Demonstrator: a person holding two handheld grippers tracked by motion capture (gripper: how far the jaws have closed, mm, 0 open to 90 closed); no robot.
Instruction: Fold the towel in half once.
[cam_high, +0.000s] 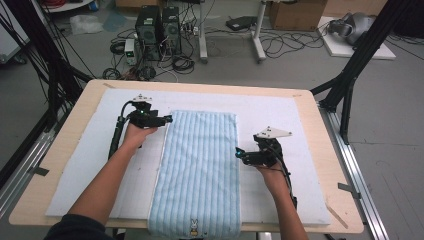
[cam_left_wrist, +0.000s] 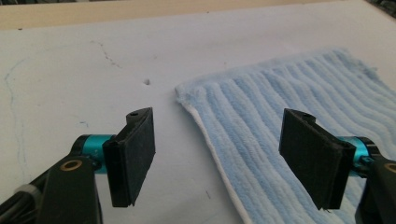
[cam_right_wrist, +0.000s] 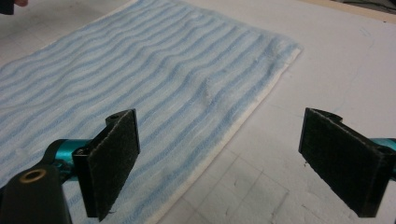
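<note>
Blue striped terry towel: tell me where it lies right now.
In the high view the blue striped terry towel lies flat along the middle of the white foam mat, between the left gripper and right gripper, its near end overhanging the table edge.

This is a lab or test room, not a home. A wooden table (cam_high: 60, 165) stands in the middle on a bare grey floor (cam_high: 400, 125). A white mat (cam_high: 90, 160) covers the table top. Black metal frame bars (cam_high: 357, 60) rise at both sides of the table. Behind the table, two black computer boxes (cam_high: 159, 29) sit right on the floor. Lots of black wires (cam_high: 280, 45) lie in loops around them. Near them stand the white legs of a desk (cam_high: 259, 35). A brown cardboard box (cam_high: 297, 14) sits far behind the table, to the right.
</note>
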